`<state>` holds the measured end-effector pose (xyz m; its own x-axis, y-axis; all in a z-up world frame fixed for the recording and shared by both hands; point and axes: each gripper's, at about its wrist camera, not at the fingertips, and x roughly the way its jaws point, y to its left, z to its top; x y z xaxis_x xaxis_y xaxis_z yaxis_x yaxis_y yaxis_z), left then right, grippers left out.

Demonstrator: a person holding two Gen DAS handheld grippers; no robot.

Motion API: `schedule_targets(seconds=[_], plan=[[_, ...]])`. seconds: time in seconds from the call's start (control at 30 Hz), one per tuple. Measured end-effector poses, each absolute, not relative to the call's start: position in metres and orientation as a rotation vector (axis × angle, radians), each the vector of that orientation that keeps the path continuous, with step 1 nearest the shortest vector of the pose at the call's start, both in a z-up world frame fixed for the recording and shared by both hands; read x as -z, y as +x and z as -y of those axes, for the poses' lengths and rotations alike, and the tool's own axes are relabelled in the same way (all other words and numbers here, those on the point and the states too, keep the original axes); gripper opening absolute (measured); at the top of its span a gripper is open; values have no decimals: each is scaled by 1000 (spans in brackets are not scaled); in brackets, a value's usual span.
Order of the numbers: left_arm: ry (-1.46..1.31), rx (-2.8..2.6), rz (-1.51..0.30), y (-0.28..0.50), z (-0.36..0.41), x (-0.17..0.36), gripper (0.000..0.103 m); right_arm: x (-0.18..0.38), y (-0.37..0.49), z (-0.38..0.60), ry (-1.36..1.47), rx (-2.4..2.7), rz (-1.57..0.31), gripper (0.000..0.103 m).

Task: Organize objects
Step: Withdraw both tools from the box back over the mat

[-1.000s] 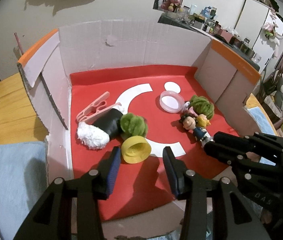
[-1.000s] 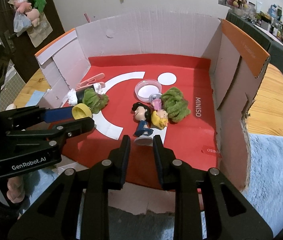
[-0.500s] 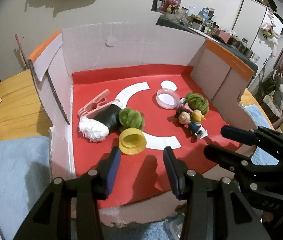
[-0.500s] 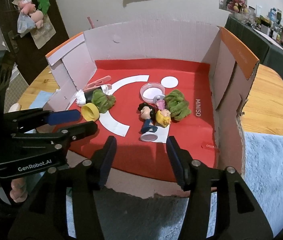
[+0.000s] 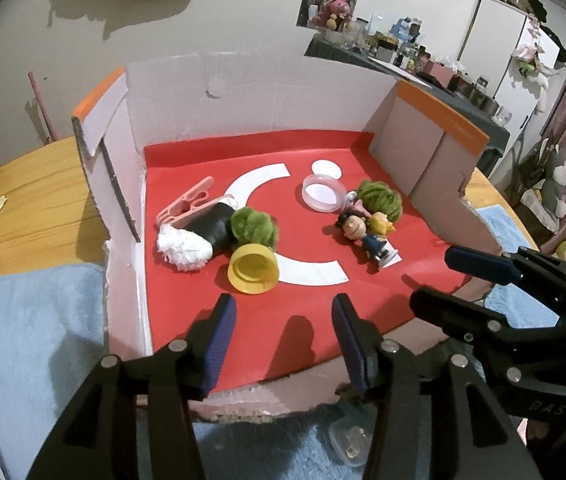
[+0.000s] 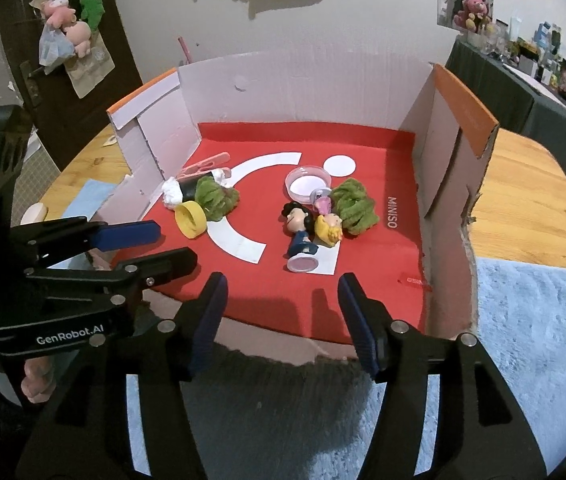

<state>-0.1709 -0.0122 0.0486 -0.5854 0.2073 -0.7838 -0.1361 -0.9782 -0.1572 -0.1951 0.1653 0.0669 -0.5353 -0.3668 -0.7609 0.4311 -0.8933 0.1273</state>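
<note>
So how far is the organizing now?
Done: nothing that shows; the yellow cap, figurines and green pompoms lie loose in the box. In hand: nothing; left hand-held gripper and right hand-held gripper are open. Left: everything.

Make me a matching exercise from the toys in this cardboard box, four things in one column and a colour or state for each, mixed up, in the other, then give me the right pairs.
Things:
1. bottle cap
2. clothespin
3. round lid
4. dark-haired figurine

Colour or state:
A. clear, with white showing through it
B. lying on its side with its round base toward the camera
C. yellow, tipped on its edge
D. pink, beside the left wall of the box

Pairs: 1-C, 2-D, 3-A, 4-B
</note>
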Motion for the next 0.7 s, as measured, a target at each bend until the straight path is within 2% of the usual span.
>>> schedule_targets(seconds=[0.07, 0.17, 0.37, 0.47, 0.53, 0.7], plan=[[-1311, -2645, 118, -168, 13, -50, 53, -68, -193, -166, 1166, 2412, -106, 62], [-1304, -2663, 123, -166, 15, -52, 62, -70, -189, -167, 1160, 2414, -106, 62], [-1305, -2674, 143, -161, 20, -53, 62, -75, -184, -167, 1146, 2419, -106, 64], [-1303, -2676, 144, -159, 21, -53, 67, -76, -180, -166, 1136, 2424, -111, 72], [-1296, -2684, 142, -157, 21, -54, 72, -78, -177, -166, 1128, 2427, -116, 74], [-1282, -2696, 147, -152, 23, -57, 79, -80, -173, -167, 1123, 2436, -119, 79]])
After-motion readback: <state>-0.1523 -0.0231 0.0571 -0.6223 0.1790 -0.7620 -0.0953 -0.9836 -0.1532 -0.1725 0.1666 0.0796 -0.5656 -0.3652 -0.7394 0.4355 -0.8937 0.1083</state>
